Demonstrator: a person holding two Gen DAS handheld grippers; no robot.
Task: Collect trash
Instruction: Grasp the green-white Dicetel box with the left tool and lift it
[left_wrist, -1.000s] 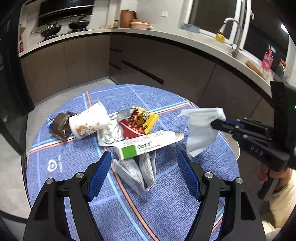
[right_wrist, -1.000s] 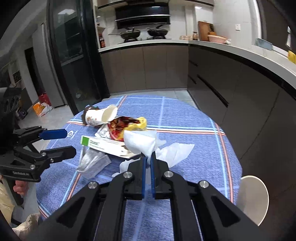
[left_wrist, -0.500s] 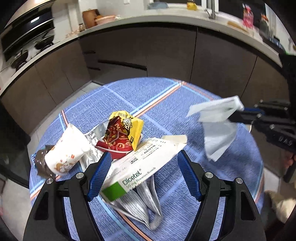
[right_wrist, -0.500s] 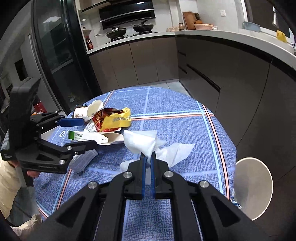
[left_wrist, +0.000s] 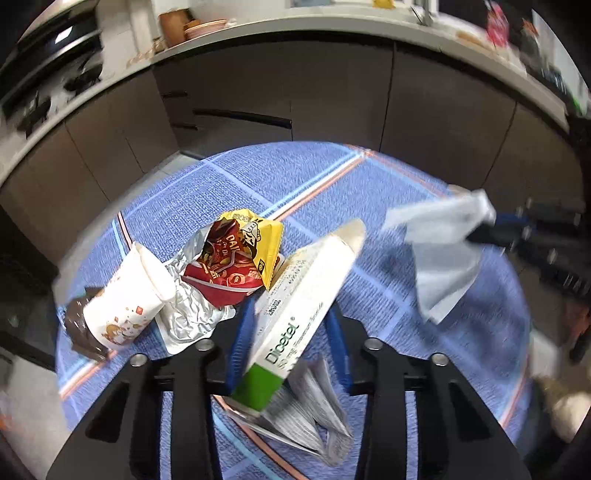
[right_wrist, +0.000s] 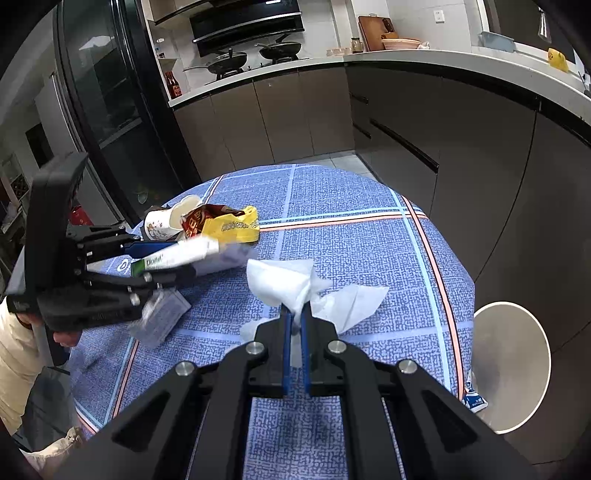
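Box (left_wrist: 303, 314) clamped in left tool (left_wrist: 291, 325); tissue (right_wrist: 291, 284) apparently pinched right.

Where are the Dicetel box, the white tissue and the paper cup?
Dicetel box (left_wrist: 303, 314): left wrist view, white printed face between the blue pads.
White tissue (right_wrist: 280, 282): right wrist view, bunched part above the pinching fingers.
Paper cup (left_wrist: 123, 301): left wrist view, side wall, cup lying tipped over.

Dim, motion-blurred, heavy fisheye warping
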